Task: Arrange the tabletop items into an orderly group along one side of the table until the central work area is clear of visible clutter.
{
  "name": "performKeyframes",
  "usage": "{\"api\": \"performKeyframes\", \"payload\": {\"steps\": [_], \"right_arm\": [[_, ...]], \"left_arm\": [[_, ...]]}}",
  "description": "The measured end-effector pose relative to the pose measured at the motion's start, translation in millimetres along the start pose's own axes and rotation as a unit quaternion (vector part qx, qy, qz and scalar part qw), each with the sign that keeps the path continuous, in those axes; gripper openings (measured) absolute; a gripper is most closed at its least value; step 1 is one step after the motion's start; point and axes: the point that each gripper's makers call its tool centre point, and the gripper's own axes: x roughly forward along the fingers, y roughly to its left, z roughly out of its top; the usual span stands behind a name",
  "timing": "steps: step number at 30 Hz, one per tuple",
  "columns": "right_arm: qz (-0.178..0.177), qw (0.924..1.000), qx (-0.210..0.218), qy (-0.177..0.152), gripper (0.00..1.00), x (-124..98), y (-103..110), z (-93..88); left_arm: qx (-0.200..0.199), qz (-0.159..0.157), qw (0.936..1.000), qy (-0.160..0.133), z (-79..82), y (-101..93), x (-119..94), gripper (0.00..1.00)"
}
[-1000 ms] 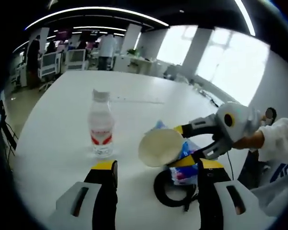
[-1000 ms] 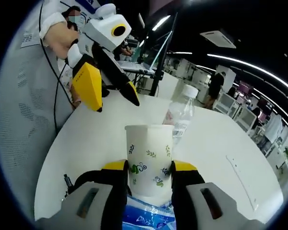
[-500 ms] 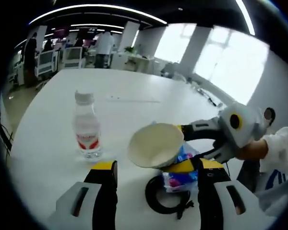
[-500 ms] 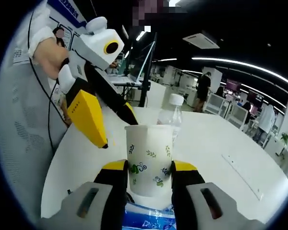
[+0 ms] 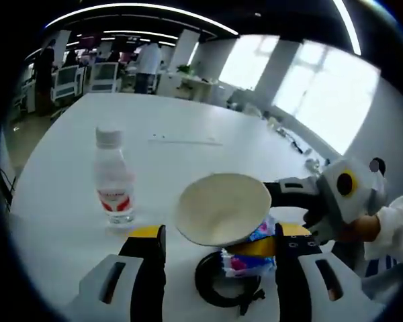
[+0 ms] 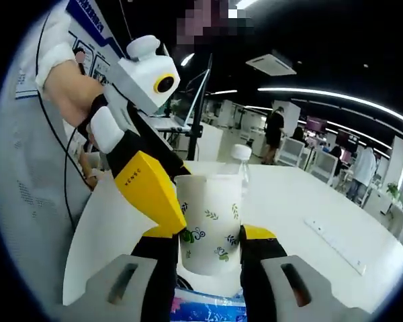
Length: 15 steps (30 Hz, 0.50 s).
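The right claw (image 6: pixel 208 251) was clamped on the cup (image 6: pixel 209 221), up off the desk (image 5: pixel 188 154); the left claw (image 5: pixel 218 258) was apart; carry it level, past the bottle (image 5: pixel 113 178)

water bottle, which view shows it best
The left gripper view: the water bottle stands upright on the white table, whole from cap to base. In the right gripper view the paper cup hides all but its cap and shoulder.
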Motion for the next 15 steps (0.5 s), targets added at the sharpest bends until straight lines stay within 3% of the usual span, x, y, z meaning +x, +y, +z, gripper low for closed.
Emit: {"api": "performKeyframes", "payload": {"steps": [5, 15], "right_arm": [[-0.007, 0.9999, 0.007, -0.005, 0.32, -2.3, -0.7, 0.5], [-0.019, 0.9996, 0.023, 0.002, 0.33, -10.1, -1.0, -11.3]], "left_arm": [[-0.008, -0.001, 1.0000, -0.006, 3.3, -2.5, 3.8, 0.57], [0.032, 0.006, 0.9994, -0.005, 5.9, -10.9, 8.6, 0.49]]}}
